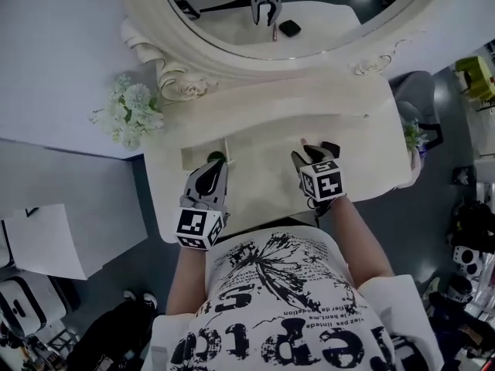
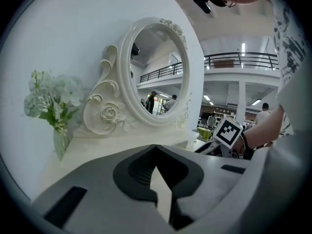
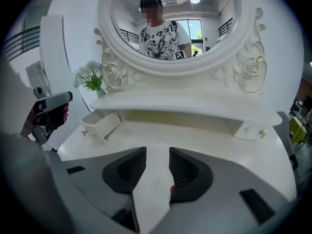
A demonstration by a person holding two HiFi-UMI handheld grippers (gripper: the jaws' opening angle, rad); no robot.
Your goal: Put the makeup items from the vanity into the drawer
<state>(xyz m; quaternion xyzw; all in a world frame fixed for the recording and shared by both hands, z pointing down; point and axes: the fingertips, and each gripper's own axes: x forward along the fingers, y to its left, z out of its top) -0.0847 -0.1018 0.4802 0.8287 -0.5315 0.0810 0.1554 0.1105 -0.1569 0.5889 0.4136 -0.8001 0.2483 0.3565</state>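
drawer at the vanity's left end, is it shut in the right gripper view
No, the drawer sticks out from under the shelf, with its knobbed front standing well clear.

One vanity (image 1: 271, 141) stands here, with one oval mirror (image 1: 332, 14) at 12 o'clock and one bunch of white flowers (image 1: 130, 110) at 10 o'clock. It has two small drawers: the left drawer (image 3: 100, 123) at 9 o'clock and the right drawer (image 3: 251, 129) at 3 o'clock. One person (image 1: 286, 308) holds two grippers, the left gripper (image 1: 212, 163) and the right gripper (image 1: 313, 153).
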